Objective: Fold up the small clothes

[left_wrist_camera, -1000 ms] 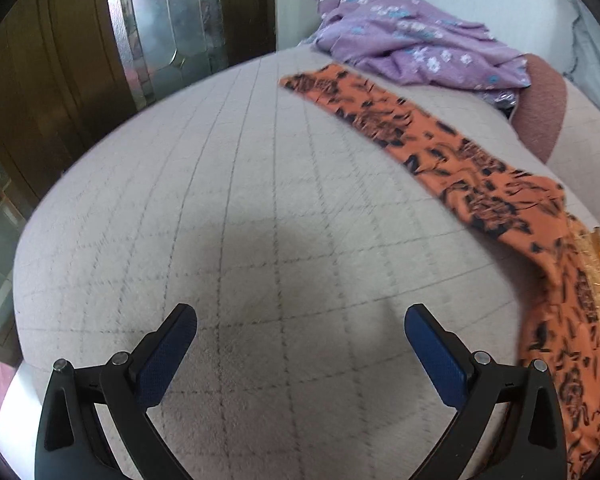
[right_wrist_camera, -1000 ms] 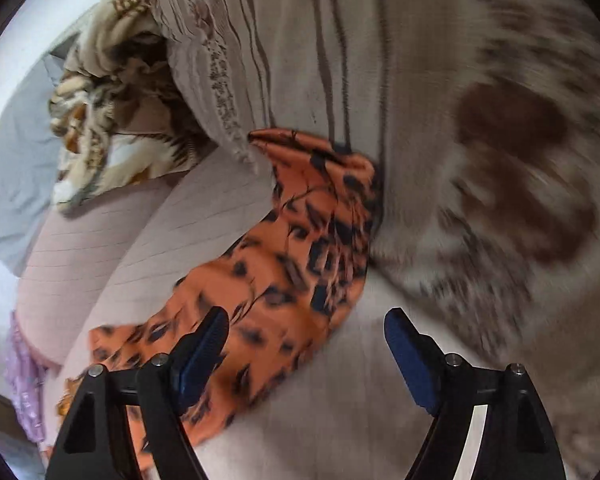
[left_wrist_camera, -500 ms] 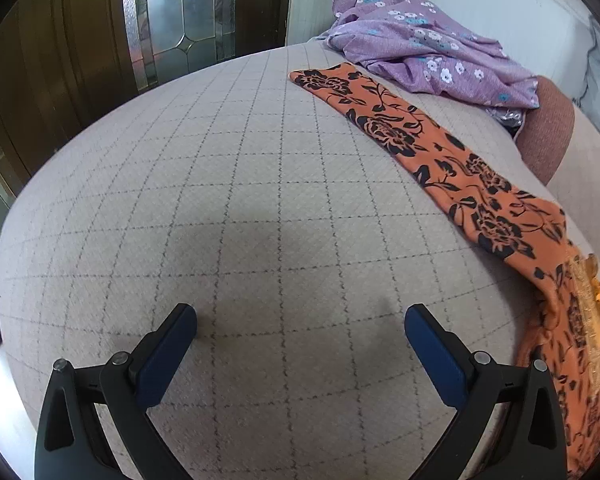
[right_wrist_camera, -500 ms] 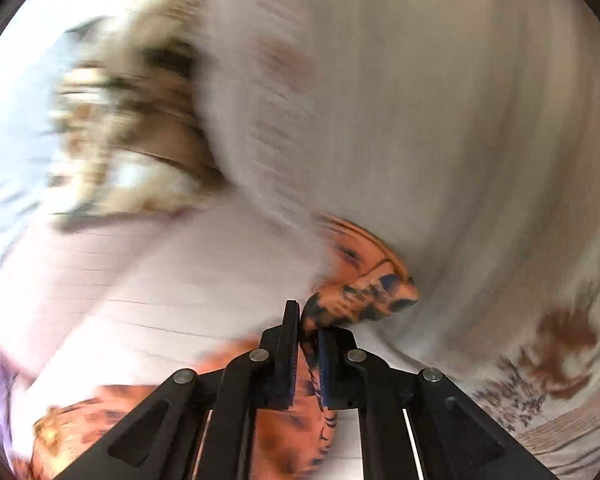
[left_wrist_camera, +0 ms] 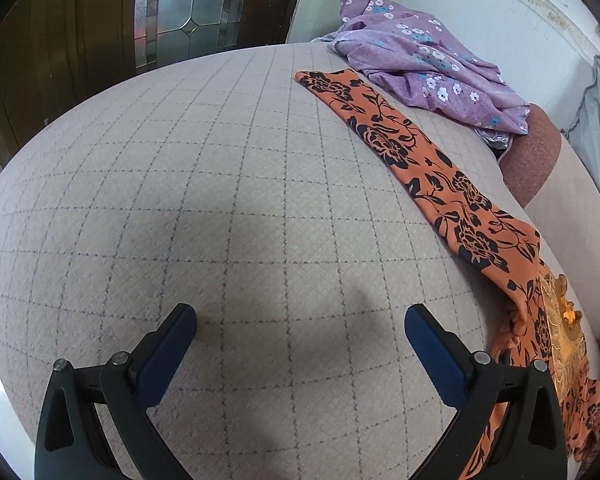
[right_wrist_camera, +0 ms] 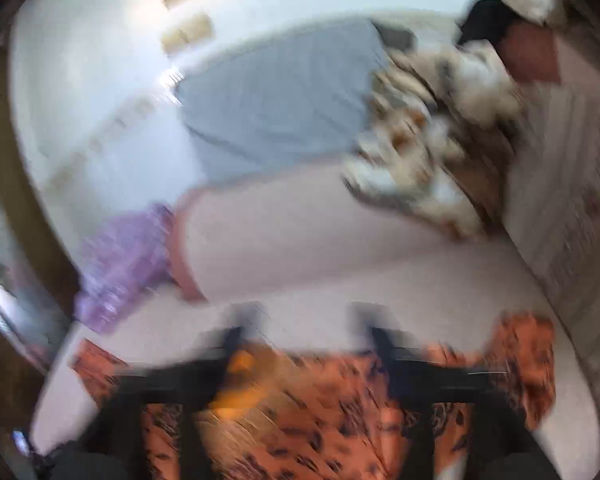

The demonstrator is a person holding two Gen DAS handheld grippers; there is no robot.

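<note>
An orange garment [left_wrist_camera: 420, 168] printed with black flowers and leafy vines lies stretched in a long, narrow band across the quilted, grid-stitched bedspread [left_wrist_camera: 204, 200], running from near the far edge of the bed down toward the lower right of the left wrist view. Its far end is squared off and flat; its near end bunches into folds, where a patch of gold embroidered trim shows. Just beyond its far end sits a crumpled lilac cloth with small white and blue flowers [left_wrist_camera: 428, 68] — close beside it, whether touching cannot be told.

The left gripper [left_wrist_camera: 300, 344] hovers over bare bedspread with its blue-padded fingers wide apart, nothing between them; the garment's bunched end lies just to the right of its right finger.

The right wrist view is heavily blurred. The right gripper [right_wrist_camera: 304, 320] has just been opening, and its fingers stand apart with nothing pressed between them; the orange garment [right_wrist_camera: 340, 420] spreads beneath and around them, loose on the pale bedding. A crumpled beige-and-brown patterned cloth [right_wrist_camera: 428, 140] lies farther back.
</note>
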